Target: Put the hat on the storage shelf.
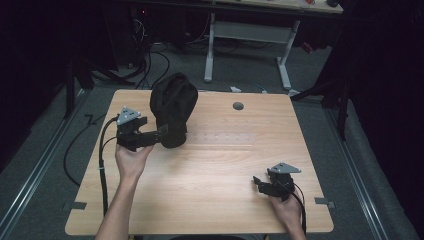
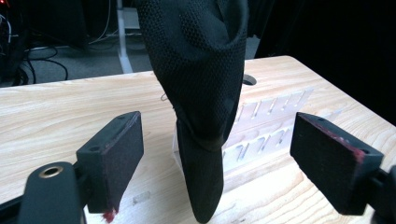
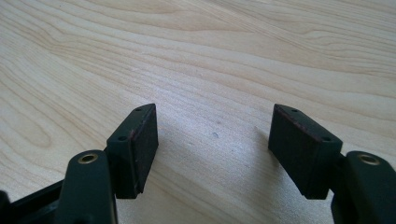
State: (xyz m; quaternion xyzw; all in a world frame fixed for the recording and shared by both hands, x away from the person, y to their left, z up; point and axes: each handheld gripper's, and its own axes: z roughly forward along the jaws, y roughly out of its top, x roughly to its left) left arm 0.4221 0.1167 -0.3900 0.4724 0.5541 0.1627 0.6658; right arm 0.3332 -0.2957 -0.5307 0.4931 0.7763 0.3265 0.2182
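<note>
High view looks down on the table [image 1: 210,200]; both gripper views skim it closely.

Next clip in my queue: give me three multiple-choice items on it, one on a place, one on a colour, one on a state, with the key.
1. Where on the light wooden table does the black mesh fabric bag stand?
A. far left part
B. near right corner
C. centre of the near edge

2. What colour is the small round grommet set in the tabletop?
A. red
B. grey
C. yellow

3. How do the left gripper's jaws stand?
A. shut on the bag
B. open, one on each side of the bag
C. shut and empty

Key: 1 A, the high view shows the bag near the far left corner. 2 B, it is a dull grey disc. 3 B, the left gripper view shows gaps between both pads and the fabric.
</note>
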